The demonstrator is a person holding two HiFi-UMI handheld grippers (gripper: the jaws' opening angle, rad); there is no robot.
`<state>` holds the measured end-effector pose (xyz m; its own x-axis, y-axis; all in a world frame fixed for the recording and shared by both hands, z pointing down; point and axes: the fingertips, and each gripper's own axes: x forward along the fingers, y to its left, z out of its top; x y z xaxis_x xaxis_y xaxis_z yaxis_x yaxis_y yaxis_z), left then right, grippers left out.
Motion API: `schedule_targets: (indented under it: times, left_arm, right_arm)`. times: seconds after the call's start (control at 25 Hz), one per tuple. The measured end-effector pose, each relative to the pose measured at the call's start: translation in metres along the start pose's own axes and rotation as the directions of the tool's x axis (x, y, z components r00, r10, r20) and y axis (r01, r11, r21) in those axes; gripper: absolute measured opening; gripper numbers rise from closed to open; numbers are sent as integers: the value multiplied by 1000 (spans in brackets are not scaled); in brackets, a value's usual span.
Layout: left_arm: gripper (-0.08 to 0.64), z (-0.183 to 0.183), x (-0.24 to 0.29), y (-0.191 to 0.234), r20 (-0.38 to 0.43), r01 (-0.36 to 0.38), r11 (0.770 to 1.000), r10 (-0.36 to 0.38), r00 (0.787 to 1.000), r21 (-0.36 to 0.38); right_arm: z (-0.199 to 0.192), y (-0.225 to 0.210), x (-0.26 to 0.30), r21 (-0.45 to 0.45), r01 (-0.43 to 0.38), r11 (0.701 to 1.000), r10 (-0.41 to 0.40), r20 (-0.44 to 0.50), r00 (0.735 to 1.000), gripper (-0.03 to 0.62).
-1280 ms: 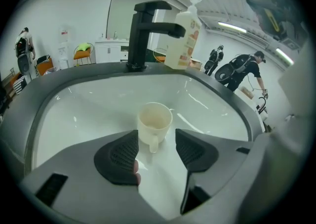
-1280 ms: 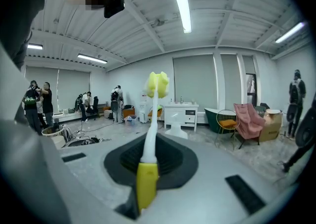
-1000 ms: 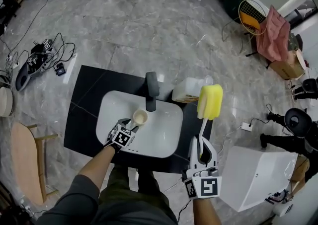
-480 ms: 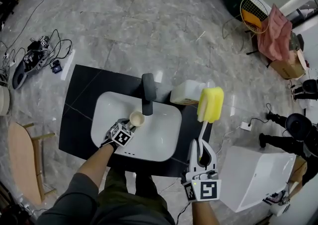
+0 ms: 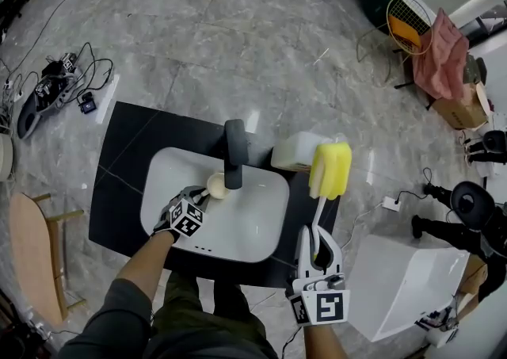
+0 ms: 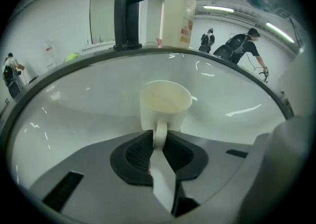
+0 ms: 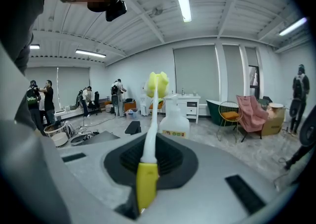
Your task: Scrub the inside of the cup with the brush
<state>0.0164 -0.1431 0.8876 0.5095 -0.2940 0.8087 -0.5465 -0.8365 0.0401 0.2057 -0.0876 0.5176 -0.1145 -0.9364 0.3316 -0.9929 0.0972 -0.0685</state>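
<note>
a white sink basin (image 5: 261, 227) sits in a black countertop (image 5: 119, 191) on a grey marble floor (image 5: 238, 48) strewn with cables (image 5: 79, 80). the cream cup (image 5: 217, 185) stands in the basin beside the black faucet (image 5: 234, 151) — the left gripper (image 5: 202, 195), its jaws just having been closing, pinches the cup's handle, while the right gripper (image 5: 317, 240) clamps the yellow sponge brush (image 5: 330, 169) by its stem.

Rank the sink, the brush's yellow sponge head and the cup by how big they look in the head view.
1. Sink, by far.
2. Yellow sponge head; it is raised above the counter, likely nearer the camera, so its true rank is unsure.
3. Cup.
</note>
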Motion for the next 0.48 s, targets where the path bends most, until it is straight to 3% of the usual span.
schedule_targets:
  times: [0.28,0.36,0.48]
  left_arm:
    - [57,39,-2,-10,113,-43,980,21,993,195]
    - [57,50,-2,-17,134,-42,963,6,991,268]
    - [55,67,0,-33,146,-28,919,-32,989,392]
  right_arm:
    - [-13,-5,4,-16,8,1000,-8,-44,999,23]
    - [-13,-5,5,-12,1,1000,-1,-40,999,23]
    - [-14,-6,5,-4,-5,1000,5,-33,999,23]
